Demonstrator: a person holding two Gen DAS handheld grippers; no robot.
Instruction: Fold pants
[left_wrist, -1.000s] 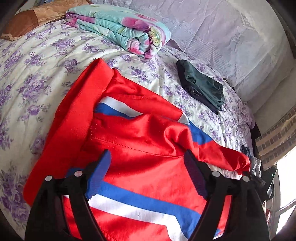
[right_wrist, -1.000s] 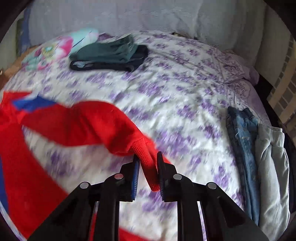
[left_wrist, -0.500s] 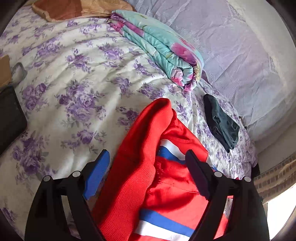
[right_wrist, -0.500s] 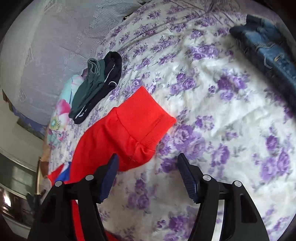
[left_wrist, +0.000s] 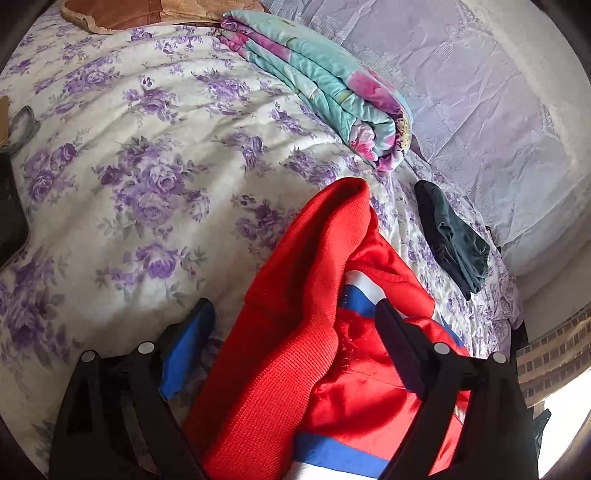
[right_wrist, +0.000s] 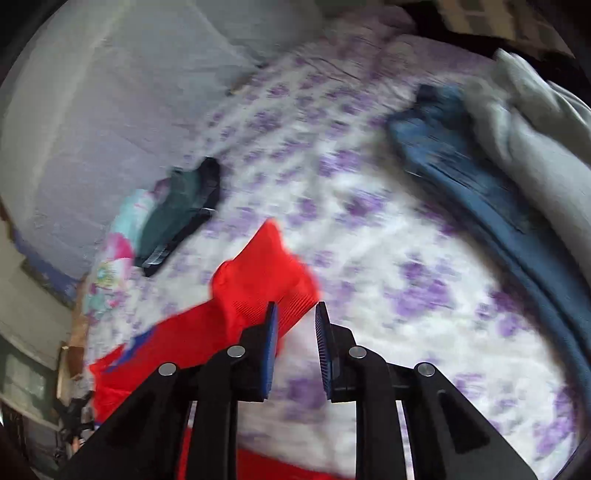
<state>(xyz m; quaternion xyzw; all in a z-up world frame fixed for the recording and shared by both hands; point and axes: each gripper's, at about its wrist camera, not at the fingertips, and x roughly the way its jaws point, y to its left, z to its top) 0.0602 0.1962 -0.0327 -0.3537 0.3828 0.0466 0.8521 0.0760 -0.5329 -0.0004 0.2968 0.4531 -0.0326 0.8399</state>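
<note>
Red pants (left_wrist: 295, 369) with blue and white stripes lie on the floral bedspread (left_wrist: 147, 166). Their ribbed waistband runs up between the fingers of my left gripper (left_wrist: 293, 306). Its jaws are opening wide and neither pad presses the cloth. The right wrist view is blurred. There the red leg cuff (right_wrist: 258, 277) lies on the bedspread (right_wrist: 369, 258), just ahead of and left of my right gripper (right_wrist: 295, 306). Those jaws are closing to a narrow gap. Mostly bedspread shows between them, with the cuff's edge beside the left finger.
A folded floral quilt (left_wrist: 332, 92) and a brown pillow (left_wrist: 147, 11) lie at the far side. A dark green garment (left_wrist: 450, 236) sits near the headboard. Blue jeans (right_wrist: 461, 177) and a grey garment (right_wrist: 535, 122) lie at the right. A black object (left_wrist: 7, 214) is at the left edge.
My right gripper let go of the red cuff, opened wide, rolled, and has narrowed again beside it. My left gripper shifted from over the pants' middle to the waistband edge and opened a little more.
</note>
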